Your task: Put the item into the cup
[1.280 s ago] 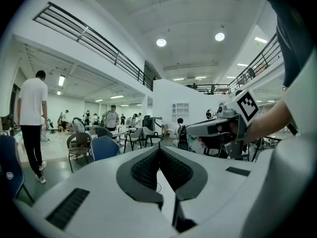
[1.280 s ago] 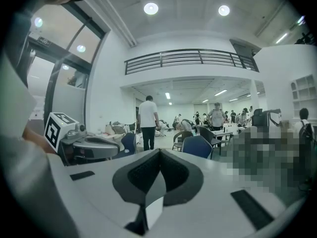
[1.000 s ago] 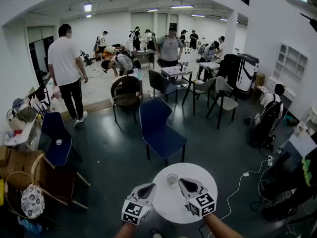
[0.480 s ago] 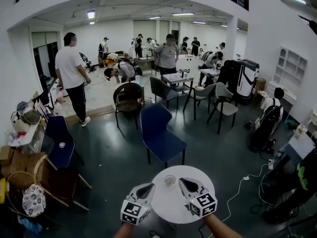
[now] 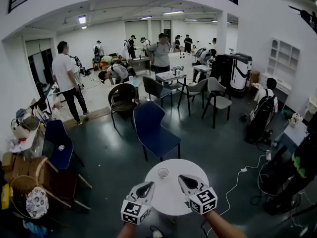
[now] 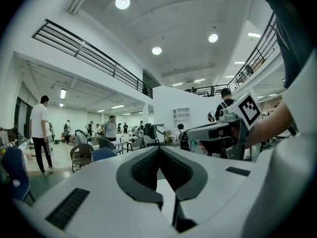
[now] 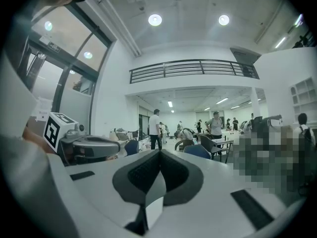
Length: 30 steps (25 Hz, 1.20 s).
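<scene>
Cup (image 5: 163, 172) and table (image 5: 168, 196) now sit slightly further left and higher in the head view than a second ago. Looks like the head camera shifted; both grippers hold about the same spot in frame.

- Left hand-held gripper (image 5: 147, 187) and right hand-held gripper (image 5: 184, 181) hover over the near side of the table. Their tips angle toward the cup from either side, both short of it.
- Each gripper's own view shows its jaws closed tip to tip with nothing between them.
- Cup stands upright toward the far-left of the tabletop. It's too small to tell if anything is inside.
- Item isn't visible in any view; the tabletop shows only the cup.
- Both gripper cameras look out across the room, so table and cup are outside their view.

My read: the task hasn't started, and the step in hand is finding and picking up the item.

How to do it well:
- Locate the item first.
- Open one gripper before closing in, and tilt it down so its camera sees the target.
- Keep the other gripper clear of the cup; it probably tips easily.
- Release low, straight above the rim.
</scene>
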### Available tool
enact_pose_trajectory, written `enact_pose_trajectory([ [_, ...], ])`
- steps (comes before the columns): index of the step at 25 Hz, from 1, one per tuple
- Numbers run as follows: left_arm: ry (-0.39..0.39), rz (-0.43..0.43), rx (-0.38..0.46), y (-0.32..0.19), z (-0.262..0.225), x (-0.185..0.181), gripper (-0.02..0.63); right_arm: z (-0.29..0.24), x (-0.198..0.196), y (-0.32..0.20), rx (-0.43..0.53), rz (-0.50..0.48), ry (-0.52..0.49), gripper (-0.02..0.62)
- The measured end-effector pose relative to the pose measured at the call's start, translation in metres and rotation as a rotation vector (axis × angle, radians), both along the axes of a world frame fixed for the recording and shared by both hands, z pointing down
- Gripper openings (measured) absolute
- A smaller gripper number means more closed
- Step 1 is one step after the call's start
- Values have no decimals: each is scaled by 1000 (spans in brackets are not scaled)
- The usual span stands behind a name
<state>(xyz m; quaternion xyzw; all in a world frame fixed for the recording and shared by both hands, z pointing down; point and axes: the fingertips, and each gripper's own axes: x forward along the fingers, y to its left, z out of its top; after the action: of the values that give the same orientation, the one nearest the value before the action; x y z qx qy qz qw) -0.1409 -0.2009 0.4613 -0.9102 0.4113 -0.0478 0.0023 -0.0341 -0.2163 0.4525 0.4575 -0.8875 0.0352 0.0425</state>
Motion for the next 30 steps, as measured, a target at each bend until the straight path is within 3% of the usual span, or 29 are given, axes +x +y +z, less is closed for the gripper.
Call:
enact_pose_trajectory([
  [6,-10,-13,-7,45,0,25,15,-2,27,43,1,-1,-11,17],
  [11,38,-5,-18,87,-7,46,15,-4,46,82,11,-4,-24,17],
  [18,42,-10,4,138,-11,75,15,-3,71,134,22,-16,-29,17],
  [30,39,-56,-21,207,0,102,15,-6,106,205,32,-37,-36,17],
])
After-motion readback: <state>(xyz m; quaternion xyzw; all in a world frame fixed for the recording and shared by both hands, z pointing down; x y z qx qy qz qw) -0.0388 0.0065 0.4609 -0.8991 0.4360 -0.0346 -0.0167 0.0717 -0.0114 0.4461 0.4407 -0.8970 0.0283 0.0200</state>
